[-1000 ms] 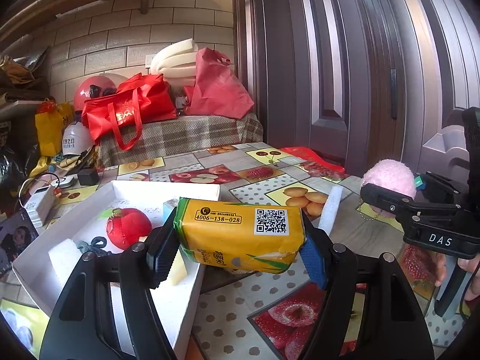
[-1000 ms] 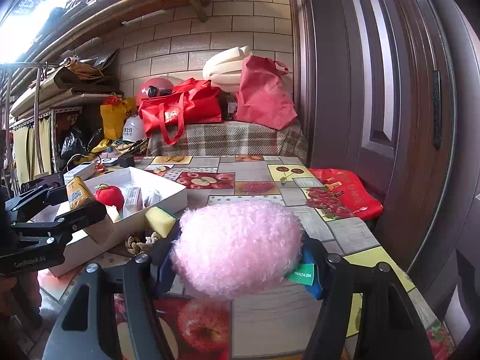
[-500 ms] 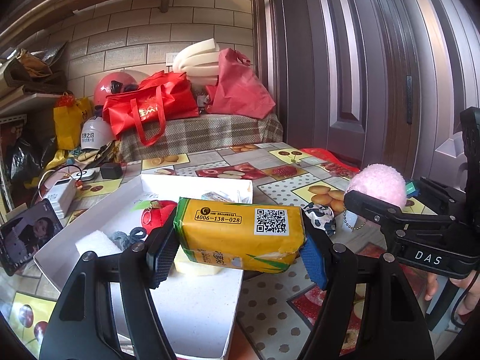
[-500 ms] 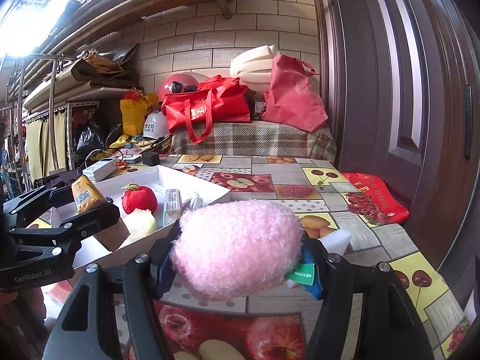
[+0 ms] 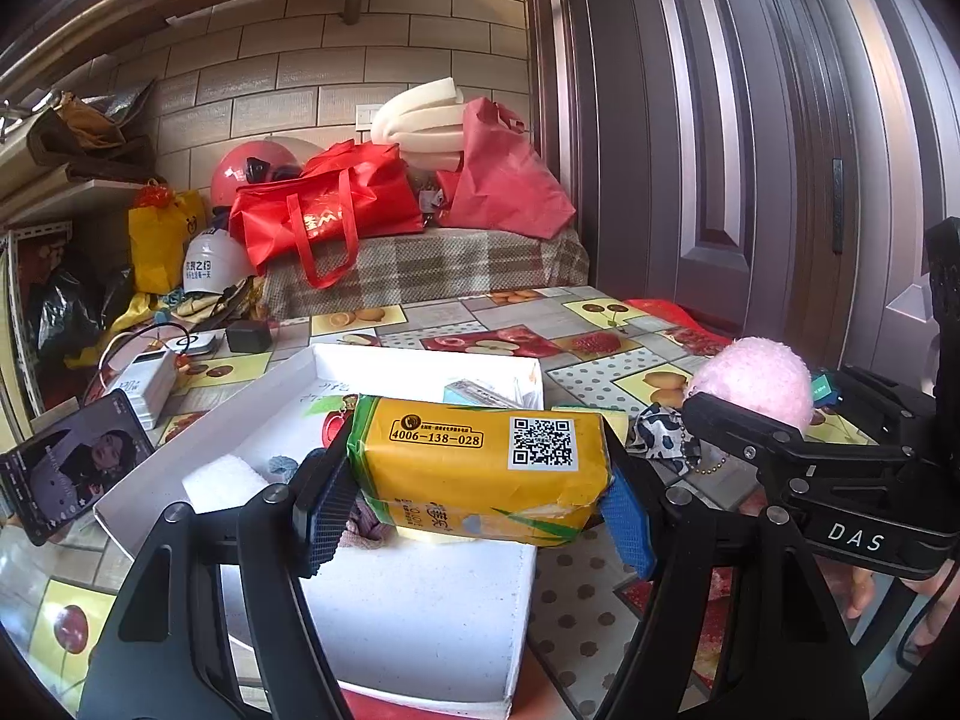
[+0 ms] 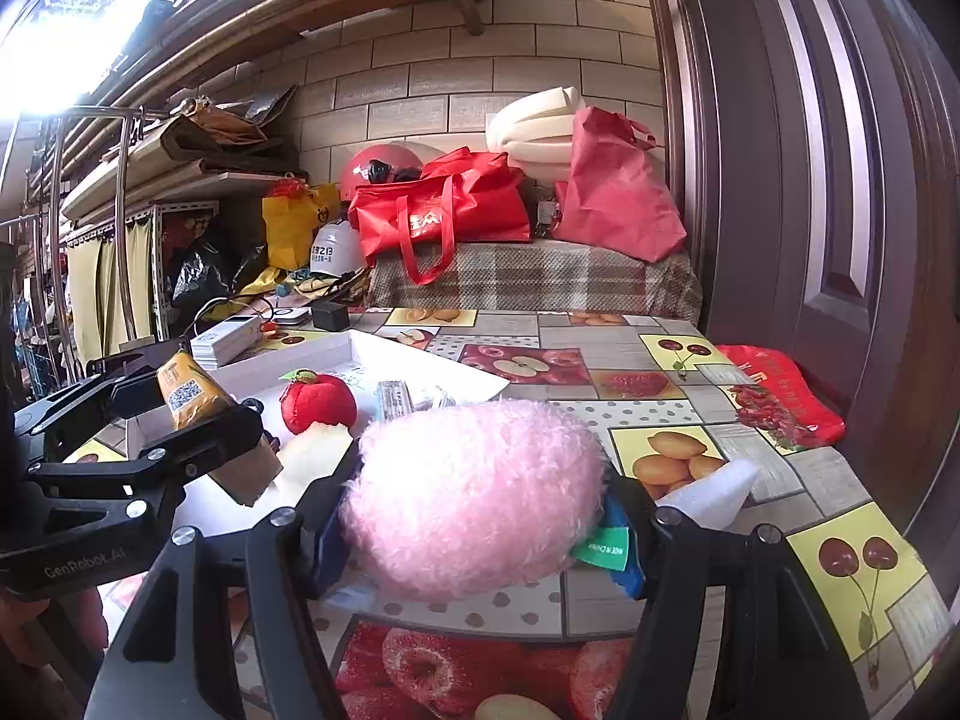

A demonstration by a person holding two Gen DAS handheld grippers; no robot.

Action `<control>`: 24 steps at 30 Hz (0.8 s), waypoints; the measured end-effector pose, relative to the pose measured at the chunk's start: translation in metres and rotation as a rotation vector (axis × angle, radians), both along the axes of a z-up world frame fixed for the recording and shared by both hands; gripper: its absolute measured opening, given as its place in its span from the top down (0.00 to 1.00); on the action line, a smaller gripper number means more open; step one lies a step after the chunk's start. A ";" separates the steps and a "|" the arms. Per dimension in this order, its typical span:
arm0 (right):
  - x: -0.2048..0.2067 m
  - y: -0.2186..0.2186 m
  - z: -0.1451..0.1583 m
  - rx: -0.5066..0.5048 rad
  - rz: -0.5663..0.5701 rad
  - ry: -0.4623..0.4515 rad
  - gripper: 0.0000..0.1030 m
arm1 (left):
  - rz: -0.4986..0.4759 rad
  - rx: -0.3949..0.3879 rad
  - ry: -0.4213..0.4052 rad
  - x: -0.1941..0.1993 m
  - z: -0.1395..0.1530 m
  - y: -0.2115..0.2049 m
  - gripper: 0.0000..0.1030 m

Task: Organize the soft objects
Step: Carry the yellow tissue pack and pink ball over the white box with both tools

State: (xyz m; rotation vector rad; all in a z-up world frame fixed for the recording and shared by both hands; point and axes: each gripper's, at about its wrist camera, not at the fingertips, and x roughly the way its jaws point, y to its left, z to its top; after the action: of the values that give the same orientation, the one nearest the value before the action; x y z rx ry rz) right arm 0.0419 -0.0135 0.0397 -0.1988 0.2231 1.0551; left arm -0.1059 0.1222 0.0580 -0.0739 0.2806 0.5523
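Since a second ago both claws had travelled sideways across the counter (image 6: 690, 414), and the white tray (image 5: 420, 600), which lay at the left of my left view before, now sat directly under the left claw (image 5: 474, 504).

Nearest to me in the left view, the left claw was pinching a yellow tissue pack (image 5: 480, 468) by its two ends, the pads pressed on it, and the pack hung level above the near part of the tray. Under it I saw a pale yellow sponge (image 5: 426, 534), and a white foam block (image 5: 222, 480) lay in the tray more to the left.

In the right view, the right claw (image 6: 474, 516) was pinching a pink plush ball (image 6: 474, 492), with a green label (image 6: 606, 546) sticking out at its right side. The ball was held above the counter, just beside the right wall of the tray. A white foam piece (image 6: 714, 486) lay on the counter to the right of it.

Farther in the tray there was a red plush apple (image 6: 318, 402) and a small silver packet (image 6: 393, 399). A black-and-white cloth (image 5: 660, 438) lay on the counter between the tray and the right claw.

Behind, at the far end, red bags (image 6: 444, 216) rested on a checked cover (image 6: 528, 276).
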 end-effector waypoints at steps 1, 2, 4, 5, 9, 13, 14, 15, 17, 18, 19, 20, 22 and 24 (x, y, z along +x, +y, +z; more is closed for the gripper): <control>0.000 0.001 0.000 0.001 0.001 0.001 0.34 | 0.004 0.003 -0.001 -0.001 0.000 0.000 0.30; -0.001 0.002 0.000 0.001 0.002 0.002 0.34 | 0.007 0.005 -0.002 -0.002 0.000 0.001 0.30; -0.003 0.003 -0.001 -0.001 0.005 0.002 0.34 | 0.014 0.006 -0.003 -0.004 0.000 0.002 0.30; -0.003 0.004 -0.001 -0.002 0.007 0.002 0.34 | 0.015 0.005 -0.004 -0.004 -0.001 0.003 0.30; -0.005 0.008 -0.001 -0.007 0.013 -0.001 0.34 | 0.023 0.003 -0.007 -0.006 0.000 0.004 0.30; -0.006 0.010 -0.002 -0.012 0.017 -0.001 0.34 | 0.034 0.007 -0.008 -0.007 0.000 0.005 0.30; -0.006 0.011 -0.002 -0.013 0.018 -0.001 0.34 | 0.038 0.007 -0.010 -0.007 0.000 0.006 0.30; -0.006 0.011 -0.002 -0.015 0.018 -0.002 0.34 | 0.045 0.008 -0.012 -0.008 0.000 0.008 0.30; -0.008 0.012 -0.002 -0.017 0.017 -0.004 0.34 | 0.060 0.011 -0.015 -0.010 0.000 0.011 0.30; -0.008 0.012 -0.002 -0.019 0.017 -0.004 0.34 | 0.067 0.010 -0.016 -0.011 0.000 0.013 0.30; -0.009 0.012 -0.003 -0.020 0.017 -0.004 0.34 | 0.075 0.009 -0.017 -0.012 0.000 0.015 0.30; -0.009 0.012 -0.003 -0.020 0.017 -0.004 0.34 | 0.082 0.007 -0.018 -0.013 0.000 0.017 0.30; -0.009 0.012 -0.003 -0.020 0.016 -0.004 0.34 | 0.097 0.003 -0.020 -0.015 0.000 0.022 0.30; -0.009 0.013 -0.003 -0.020 0.017 -0.004 0.34 | 0.109 0.003 -0.021 -0.018 0.000 0.027 0.30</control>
State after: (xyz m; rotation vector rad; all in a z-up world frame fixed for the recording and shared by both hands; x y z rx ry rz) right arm 0.0333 -0.0009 0.0371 -0.2210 0.2286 1.0695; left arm -0.1236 0.1487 0.0578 -0.0925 0.2563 0.6599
